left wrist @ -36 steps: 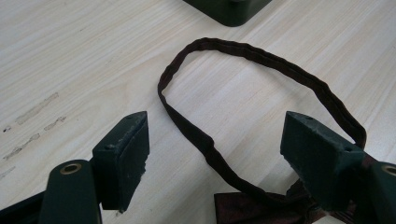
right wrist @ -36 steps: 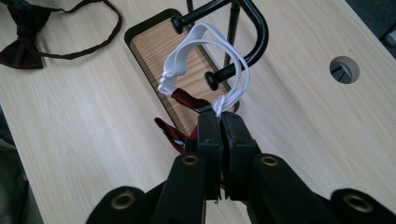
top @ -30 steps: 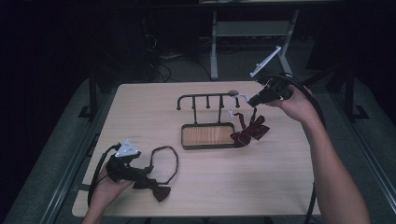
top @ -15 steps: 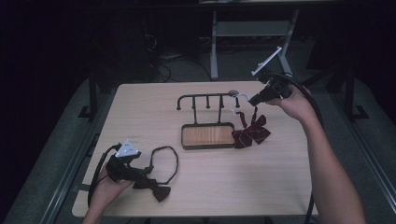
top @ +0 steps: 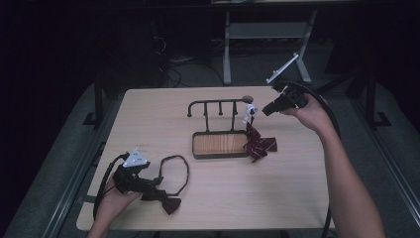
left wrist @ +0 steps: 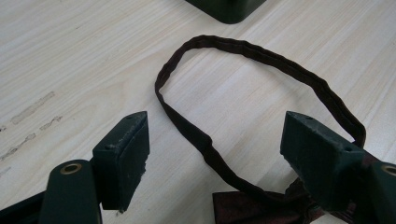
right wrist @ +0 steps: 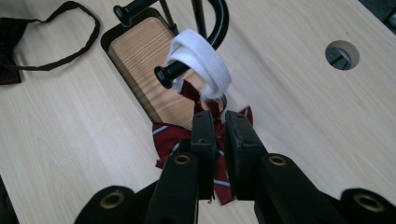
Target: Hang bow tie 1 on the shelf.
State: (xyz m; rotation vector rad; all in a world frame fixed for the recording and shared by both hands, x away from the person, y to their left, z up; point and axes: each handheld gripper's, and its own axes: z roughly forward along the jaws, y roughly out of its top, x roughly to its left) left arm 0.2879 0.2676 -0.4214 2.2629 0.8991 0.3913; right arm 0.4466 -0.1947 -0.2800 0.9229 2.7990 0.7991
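The right tongs [right wrist: 216, 122], just parting with a narrow gap and nothing clearly pinched, are hovering by the striped bow tie [right wrist: 175, 137] hanging by its white strap [right wrist: 201, 63] from the rack [top: 218, 104], while the left tongs [left wrist: 217, 156] are resting spread over the dark bow tie [top: 166, 198] on the table [top: 148, 114].

Each black tool [left wrist: 215, 163] has blocky jaws, brass-ringed holes and a trailing black cable.

Rack [top: 218, 106] mid-table, bare wood around
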